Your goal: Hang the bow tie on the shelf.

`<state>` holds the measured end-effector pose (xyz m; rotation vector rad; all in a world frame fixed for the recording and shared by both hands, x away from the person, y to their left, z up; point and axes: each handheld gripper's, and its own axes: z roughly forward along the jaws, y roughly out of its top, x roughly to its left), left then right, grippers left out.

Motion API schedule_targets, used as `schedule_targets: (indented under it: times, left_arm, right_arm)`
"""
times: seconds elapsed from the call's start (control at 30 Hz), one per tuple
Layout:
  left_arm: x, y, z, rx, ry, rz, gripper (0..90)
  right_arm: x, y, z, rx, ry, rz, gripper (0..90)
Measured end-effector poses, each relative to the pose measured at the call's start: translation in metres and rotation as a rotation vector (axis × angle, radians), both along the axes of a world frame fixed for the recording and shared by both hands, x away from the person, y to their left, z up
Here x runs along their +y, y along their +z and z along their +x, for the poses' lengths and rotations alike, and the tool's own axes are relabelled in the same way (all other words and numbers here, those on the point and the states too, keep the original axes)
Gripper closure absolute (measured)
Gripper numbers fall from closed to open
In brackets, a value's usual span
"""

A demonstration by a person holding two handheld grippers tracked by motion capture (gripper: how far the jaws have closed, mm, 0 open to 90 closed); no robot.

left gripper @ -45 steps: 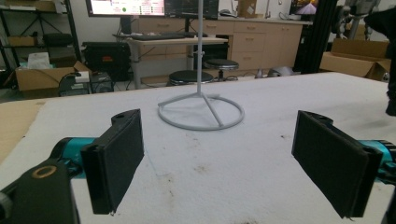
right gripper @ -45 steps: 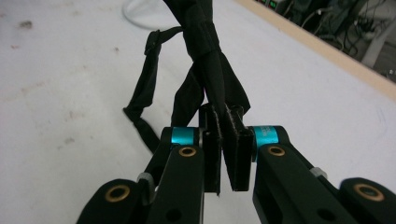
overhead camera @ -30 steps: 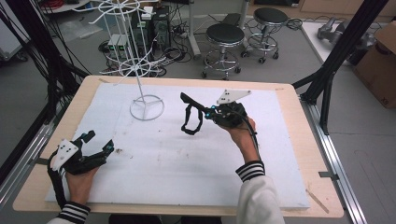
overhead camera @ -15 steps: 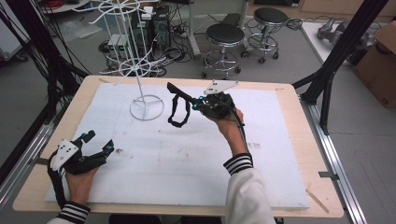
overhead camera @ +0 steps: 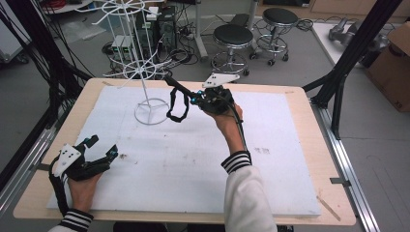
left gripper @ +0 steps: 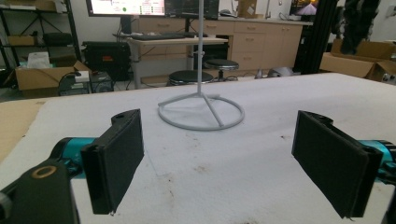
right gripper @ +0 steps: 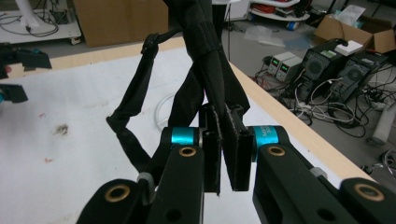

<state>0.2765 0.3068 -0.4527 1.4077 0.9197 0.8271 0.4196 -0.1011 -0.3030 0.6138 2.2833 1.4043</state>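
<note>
Your right gripper (overhead camera: 196, 100) is clamped on a limp black fabric strap (overhead camera: 177, 104), dangling just right of the white wire rack (overhead camera: 145, 72). It's light and floppy; grip near the loop. Left gripper (overhead camera: 99, 149) gapes empty.

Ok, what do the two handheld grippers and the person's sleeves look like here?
Both the left gripper and right gripper are black with teal joints and a grey three-cornered plate on top; flat black padded jaws, brass-coloured rivets. The sleeves are white with black-and-white striped cuffs.
</note>
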Motion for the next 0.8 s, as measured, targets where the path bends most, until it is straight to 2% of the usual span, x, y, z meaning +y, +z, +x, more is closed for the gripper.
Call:
schedule_targets:
  times: [0.2,0.53,0.8]
  left_arm:
    - [0.000,0.000,0.000,-0.001,0.000,0.001,17.1]
    - [0.000,0.000,0.000,-0.004,-0.002,-0.001,17.1]
    - [0.000,0.000,0.000,-0.008,-0.003,-0.001,17.1]
  right_arm:
    - [0.010,0.005,0.008,-0.009,-0.001,-0.004,86.2]
    - [0.023,0.015,0.020,-0.008,-0.028,0.042,86.2]
    - [0.033,0.019,0.028,-0.011,-0.045,0.053,86.2]
